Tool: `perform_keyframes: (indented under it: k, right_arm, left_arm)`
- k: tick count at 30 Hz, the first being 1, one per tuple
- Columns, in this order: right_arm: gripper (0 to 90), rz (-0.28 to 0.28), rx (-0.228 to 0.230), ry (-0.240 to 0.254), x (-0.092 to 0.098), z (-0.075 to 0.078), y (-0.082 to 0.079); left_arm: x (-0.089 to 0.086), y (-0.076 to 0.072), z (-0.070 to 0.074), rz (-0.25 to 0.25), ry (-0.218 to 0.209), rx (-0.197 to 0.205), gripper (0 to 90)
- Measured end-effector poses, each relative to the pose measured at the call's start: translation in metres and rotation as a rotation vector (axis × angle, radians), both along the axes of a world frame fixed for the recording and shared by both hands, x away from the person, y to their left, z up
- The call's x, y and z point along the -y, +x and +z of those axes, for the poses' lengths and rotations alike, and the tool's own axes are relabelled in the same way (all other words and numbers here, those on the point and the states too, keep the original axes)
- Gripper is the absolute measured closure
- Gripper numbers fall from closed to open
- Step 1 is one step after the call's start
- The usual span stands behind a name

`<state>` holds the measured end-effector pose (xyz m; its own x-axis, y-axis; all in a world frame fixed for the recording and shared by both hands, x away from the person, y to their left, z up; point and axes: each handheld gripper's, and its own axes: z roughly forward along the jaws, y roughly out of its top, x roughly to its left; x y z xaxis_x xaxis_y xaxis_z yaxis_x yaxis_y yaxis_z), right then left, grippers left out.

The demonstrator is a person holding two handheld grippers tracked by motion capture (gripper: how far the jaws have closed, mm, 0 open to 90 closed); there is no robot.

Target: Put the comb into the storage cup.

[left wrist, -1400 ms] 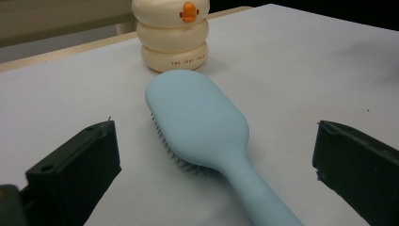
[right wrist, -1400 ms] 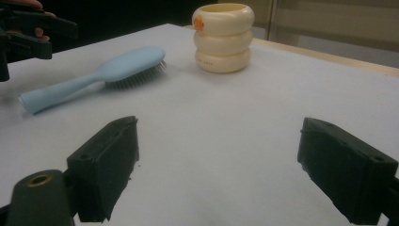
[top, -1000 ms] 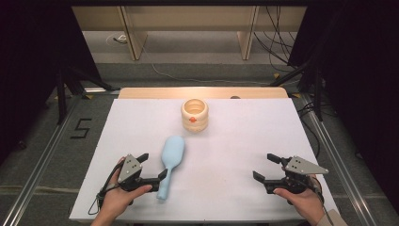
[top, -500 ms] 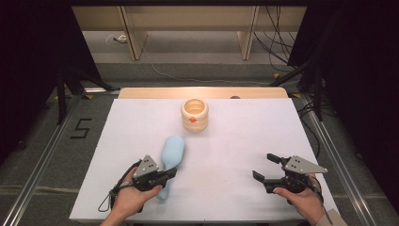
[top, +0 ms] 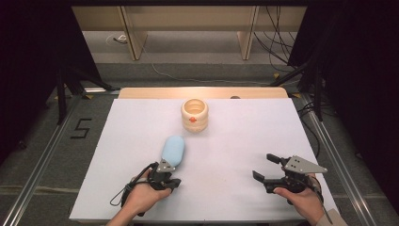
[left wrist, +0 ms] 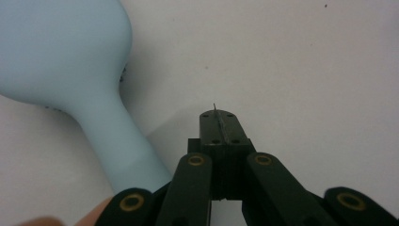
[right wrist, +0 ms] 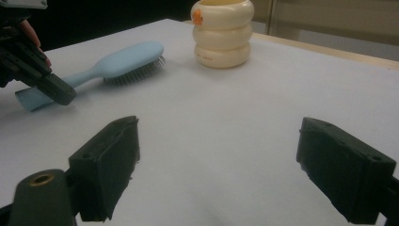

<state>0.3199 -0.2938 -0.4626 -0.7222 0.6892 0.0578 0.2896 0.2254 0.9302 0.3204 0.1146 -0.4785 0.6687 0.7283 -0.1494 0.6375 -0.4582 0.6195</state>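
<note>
White tabletop [top: 263, 136], blue hairbrush [top: 173, 149] lying flat at seven o'clock from the duck-faced cup [top: 195, 115]. Left gripper [left wrist: 219, 126] clamped shut beside its handle, gripping nothing; right gripper [top: 267, 167] waits wide. Pickup not yet achieved.

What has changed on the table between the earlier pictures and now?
The left gripper moved right, up to the handle of the blue hairbrush, and its jaws went from open to shut. In the left gripper view nothing is between them; the handle lies beside them. The hairbrush, the cream cup and the open right gripper stayed as they were.
</note>
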Motion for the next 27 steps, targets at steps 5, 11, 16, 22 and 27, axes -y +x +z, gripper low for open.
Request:
perform_keyframes:
  k: [5, 11, 16, 22, 27]
  right_arm:
    - [14.7, 0.001, 0.001, 0.000, 0.000, 0.000, 0.000]
    - [14.8, 0.001, 0.000, 0.000, 0.001, 0.000, 0.000]
    - [15.0, 0.002, -0.001, 0.001, 0.001, 0.000, 0.001]
    - [15.1, -0.002, 0.011, 0.002, 0.001, 0.001, 0.000]
    - [15.2, -0.003, 0.009, 0.002, 0.002, 0.001, 0.000]
  left_arm:
    - [0.000, 0.002, -0.003, 0.004, 0.042, -0.036, 89.9]
    - [-0.006, 0.000, -0.002, 0.002, 0.061, -0.048, 89.9]
    - [-0.013, -0.002, 0.000, 0.007, 0.087, -0.063, 89.9]
    - [-0.022, -0.004, 0.001, 0.019, 0.127, -0.051, 89.9]
    - [-0.031, -0.004, 0.003, 0.030, 0.179, -0.050, 89.9]
